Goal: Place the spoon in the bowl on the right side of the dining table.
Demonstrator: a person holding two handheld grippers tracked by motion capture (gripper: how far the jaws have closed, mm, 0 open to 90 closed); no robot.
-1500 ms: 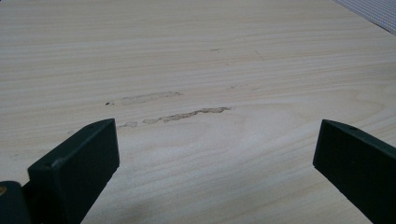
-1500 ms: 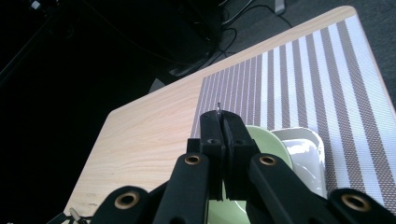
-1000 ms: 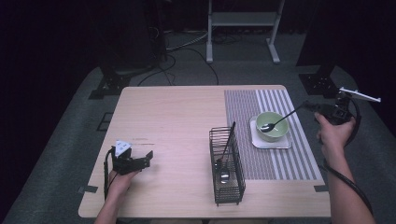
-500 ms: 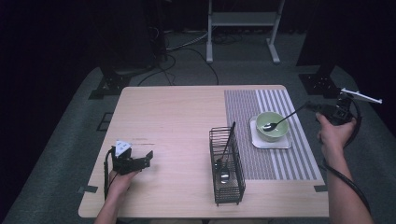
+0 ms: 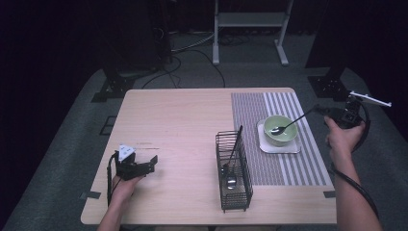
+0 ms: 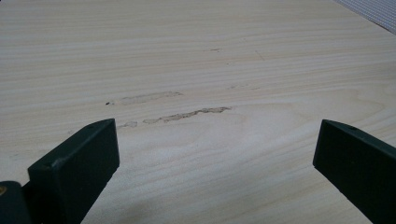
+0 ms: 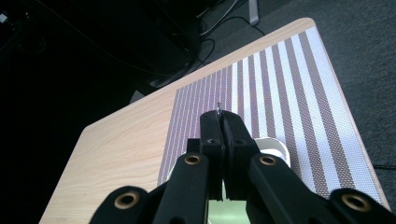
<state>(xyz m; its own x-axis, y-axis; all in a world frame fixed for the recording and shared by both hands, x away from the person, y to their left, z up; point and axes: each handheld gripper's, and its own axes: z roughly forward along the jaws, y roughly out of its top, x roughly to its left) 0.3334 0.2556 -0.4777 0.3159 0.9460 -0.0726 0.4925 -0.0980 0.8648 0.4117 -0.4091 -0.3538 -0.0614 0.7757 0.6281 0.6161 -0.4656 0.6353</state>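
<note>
A long dark-handled spoon [image 5: 293, 121] rests with its bowl end inside the green bowl [image 5: 288, 137], which stands on a small white square plate [image 5: 294, 147] on the striped placemat [image 5: 250, 110]. My right gripper [image 5: 323, 110], just off the table's right edge, is shut on the spoon's handle end; in the right gripper view the handle tip [image 7: 218, 108] pokes out above the closed right gripper [image 7: 220, 122]. My left gripper [image 5: 153, 163] sits low on the bare wood at the front left. Its jaws stand wide apart in the left gripper view [image 6: 215, 154] with nothing between them.
A black wire basket [image 5: 234, 192] stands near the table's front middle, left of the bowl, with another utensil [image 5: 234, 149] leaning inside it. Past the far edge are a metal stand's legs [image 5: 250, 29] and cables on the carpet.
</note>
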